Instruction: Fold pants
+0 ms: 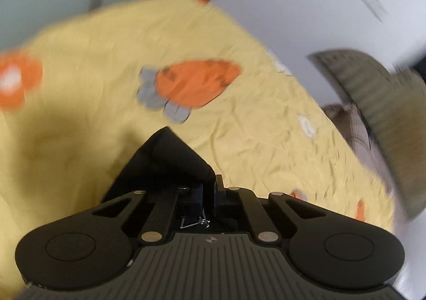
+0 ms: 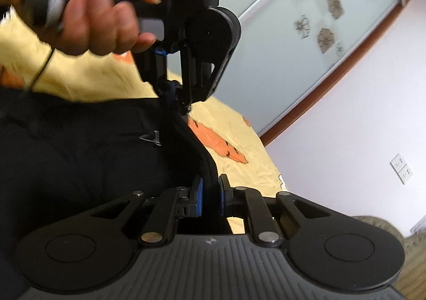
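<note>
The black pants [image 2: 80, 156] hang over the yellow bedsheet [image 2: 87, 76], filling the 9 o'clock half of the right wrist view, with a small metal hook clasp [image 2: 151, 137] showing on the dark cloth. One thick rolled edge of the pants runs from 12 o'clock down toward 6 o'clock, strung between the two grippers. The right gripper [image 2: 210, 194] is clamped on the lower end of that edge: its blue pads [image 2: 197, 198] stand close together with the dark fabric pinched between them. At 12 o'clock in the same view the left gripper [image 2: 183, 105] points downward and bites the upper end of the edge, closed on the cloth; the person's left hand [image 2: 95, 12] wraps its handle at 10 o'clock.

The left wrist view shows the same grasp from behind: a black fold of the pants [image 1: 173, 159] bunches up ahead of the left gripper [image 1: 210, 188], whose fingers are drawn together around it. Only this view, heavily blurred, shows the sheet's orange carrot print [image 1: 194, 84] whole at 12 o'clock and an olive ribbed cloth [image 1: 380, 113] at 3 o'clock. Only the right wrist view shows the frosted glass sliding door [image 2: 306, 23] with a red-brown frame at 1 o'clock and the white wall sockets [image 2: 402, 168] at 3 o'clock.
</note>
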Available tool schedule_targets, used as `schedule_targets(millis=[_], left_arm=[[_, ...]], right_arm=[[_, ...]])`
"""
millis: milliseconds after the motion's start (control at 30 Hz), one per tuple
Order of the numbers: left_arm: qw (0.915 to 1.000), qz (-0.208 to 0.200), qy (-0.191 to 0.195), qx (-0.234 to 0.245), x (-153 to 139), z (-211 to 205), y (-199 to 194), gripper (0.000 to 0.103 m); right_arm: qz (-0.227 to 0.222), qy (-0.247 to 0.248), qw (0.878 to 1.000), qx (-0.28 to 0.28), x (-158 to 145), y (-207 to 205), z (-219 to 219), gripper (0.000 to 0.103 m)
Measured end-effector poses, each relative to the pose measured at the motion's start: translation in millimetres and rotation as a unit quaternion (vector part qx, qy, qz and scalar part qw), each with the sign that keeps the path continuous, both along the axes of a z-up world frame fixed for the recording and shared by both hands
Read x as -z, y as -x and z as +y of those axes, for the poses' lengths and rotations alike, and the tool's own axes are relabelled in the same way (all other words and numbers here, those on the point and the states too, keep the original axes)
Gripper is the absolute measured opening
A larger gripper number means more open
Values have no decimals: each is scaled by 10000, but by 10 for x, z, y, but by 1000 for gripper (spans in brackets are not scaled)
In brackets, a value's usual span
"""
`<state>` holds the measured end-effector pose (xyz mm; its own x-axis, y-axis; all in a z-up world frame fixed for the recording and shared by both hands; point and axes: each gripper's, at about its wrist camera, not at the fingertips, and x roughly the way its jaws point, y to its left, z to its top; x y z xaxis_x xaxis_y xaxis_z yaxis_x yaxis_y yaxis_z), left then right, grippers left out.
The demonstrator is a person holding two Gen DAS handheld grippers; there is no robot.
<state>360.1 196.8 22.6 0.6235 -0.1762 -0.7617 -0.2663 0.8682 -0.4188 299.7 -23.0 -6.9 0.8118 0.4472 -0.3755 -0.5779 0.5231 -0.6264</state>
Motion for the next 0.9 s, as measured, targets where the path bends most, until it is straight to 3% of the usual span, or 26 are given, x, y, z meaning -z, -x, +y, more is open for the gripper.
schedule_targets(millis=[100, 200, 333, 533, 733, 833, 900], left_arm=[[9913, -522, -1083, 540, -199, -227, 439, 7], [9839, -625, -1475, 790, -243, -372, 915, 7], [9871, -394, -1322, 810, -126, -314, 1442, 7], [9942, 209, -876, 586, 252, -125, 1889, 7], [9946, 167, -889, 505, 242, -129, 2095, 9], [9933, 167, -1024, 517, 232, -173, 2165, 9], [9939, 161, -981, 474, 249, -174, 2169, 10]], right_arm=[[-78, -3, 9998, -199, -12, 368, 11, 12], [68, 113, 9989, -446, 39, 766, 3, 12], [381, 181, 9969, -668, 138, 1152, -10, 12], [865, 148, 9926, -837, 274, 1482, 82, 11], [1207, 21, 9889, -862, 292, 1742, 67, 11], [937, 28, 9925, -779, 348, 1916, 57, 11], [257, 139, 9987, -426, 370, 1941, 28, 13]])
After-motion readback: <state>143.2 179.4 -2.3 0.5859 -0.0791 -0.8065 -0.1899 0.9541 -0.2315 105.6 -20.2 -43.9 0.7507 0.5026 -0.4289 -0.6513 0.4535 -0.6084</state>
